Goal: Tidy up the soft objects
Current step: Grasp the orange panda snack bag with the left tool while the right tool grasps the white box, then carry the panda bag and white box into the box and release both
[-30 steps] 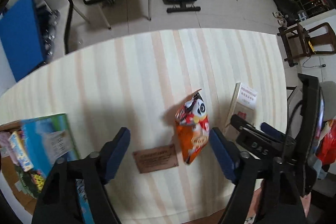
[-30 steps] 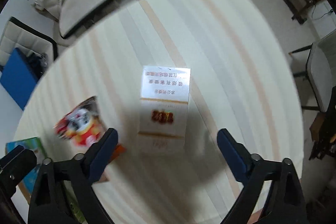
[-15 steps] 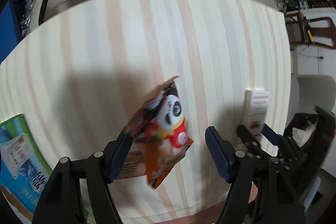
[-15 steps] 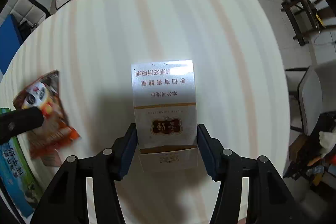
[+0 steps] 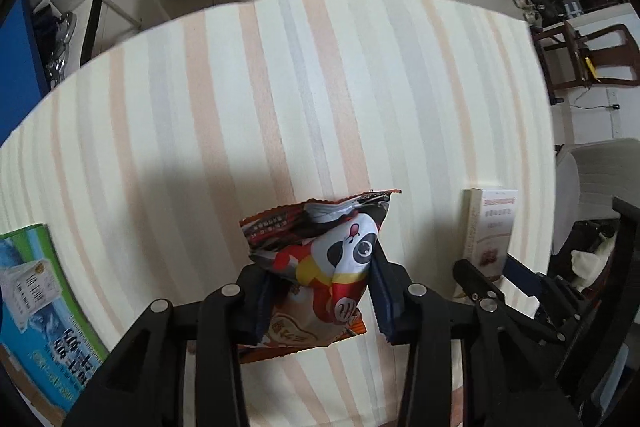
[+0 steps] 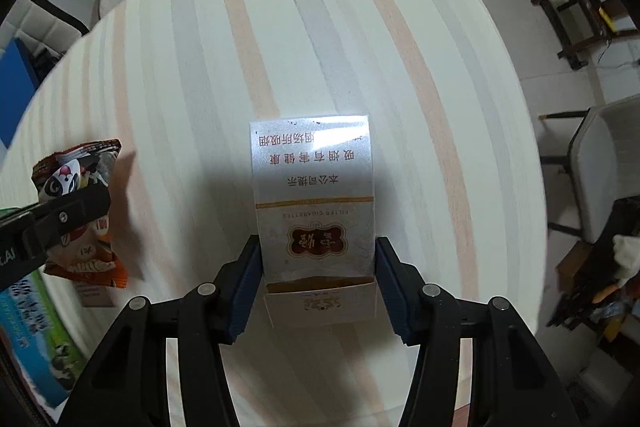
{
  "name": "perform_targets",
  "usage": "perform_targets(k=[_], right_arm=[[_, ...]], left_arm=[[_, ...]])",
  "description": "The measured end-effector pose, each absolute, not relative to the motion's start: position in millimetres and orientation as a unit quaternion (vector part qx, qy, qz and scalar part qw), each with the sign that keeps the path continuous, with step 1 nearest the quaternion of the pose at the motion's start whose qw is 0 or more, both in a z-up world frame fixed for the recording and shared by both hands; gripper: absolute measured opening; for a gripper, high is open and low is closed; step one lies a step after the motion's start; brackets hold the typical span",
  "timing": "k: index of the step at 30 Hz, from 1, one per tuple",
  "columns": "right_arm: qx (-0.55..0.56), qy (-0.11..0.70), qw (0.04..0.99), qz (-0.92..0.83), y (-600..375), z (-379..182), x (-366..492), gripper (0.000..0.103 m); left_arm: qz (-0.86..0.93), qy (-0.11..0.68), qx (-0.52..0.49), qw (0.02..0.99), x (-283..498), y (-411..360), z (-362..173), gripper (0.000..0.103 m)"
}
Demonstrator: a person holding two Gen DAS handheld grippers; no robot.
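Your left gripper (image 5: 320,303) jaws are closing, pads pinching the crumpled snack bag (image 5: 324,267) over the striped table (image 5: 280,107). Your right gripper (image 6: 316,283) jaws clamp the cigarette pack (image 6: 314,195) by its sides, just beside.

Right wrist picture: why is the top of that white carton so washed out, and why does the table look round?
Right wrist view: glare whitens the cigarette carton's glossy wrap, blotting some print; the fisheye lens bows the striped table. Left wrist view: same bowing, and the snack bag sits beside a soft shadow.
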State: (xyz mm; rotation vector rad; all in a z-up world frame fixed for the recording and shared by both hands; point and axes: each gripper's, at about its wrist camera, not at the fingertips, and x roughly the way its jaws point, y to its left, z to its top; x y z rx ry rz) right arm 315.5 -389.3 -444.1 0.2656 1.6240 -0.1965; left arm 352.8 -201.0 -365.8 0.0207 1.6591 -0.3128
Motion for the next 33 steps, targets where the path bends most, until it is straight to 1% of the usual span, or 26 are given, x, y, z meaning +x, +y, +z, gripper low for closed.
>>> perform_targets(k=[4, 7, 12, 16, 19, 23, 26, 30, 33], right_arm=[[0.117, 0.704, 0.698, -0.064, -379, -418, 302, 0.057], [0.121, 0.681, 0.721, -0.037, -363, -385, 286, 0.057], [0.130, 0.650, 0.749, 0.015, -324, -333, 249, 0.057], [0.135, 0.631, 0.761, 0.061, -277, -296, 220, 0.057], [0.134, 0.617, 0.769, 0.098, -227, -267, 206, 0.057], [0.125, 0.604, 0.774, 0.141, -151, -238, 201, 0.058], [0.115, 0.607, 0.770, 0.161, -95, -235, 203, 0.058], [0.101, 0.621, 0.760, 0.163, -39, -244, 205, 0.058], [0.098, 0.646, 0.741, 0.155, -11, -269, 212, 0.057]], left_arm=[[-0.155, 0.708, 0.026, 0.688, 328, -189, -330, 0.038], [-0.173, 0.690, 0.004, 0.703, 297, -165, -300, 0.038], [-0.175, 0.658, -0.053, 0.730, 255, -91, -245, 0.038], [-0.157, 0.642, -0.066, 0.747, 240, -29, -216, 0.038], [-0.127, 0.638, -0.068, 0.757, 232, 21, -204, 0.038], [-0.089, 0.639, -0.082, 0.760, 220, 86, -195, 0.038], [-0.071, 0.640, -0.091, 0.760, 220, 117, -198, 0.038], [-0.058, 0.657, -0.107, 0.744, 228, 145, -220, 0.038], [-0.057, 0.684, -0.122, 0.717, 238, 161, -248, 0.038]])
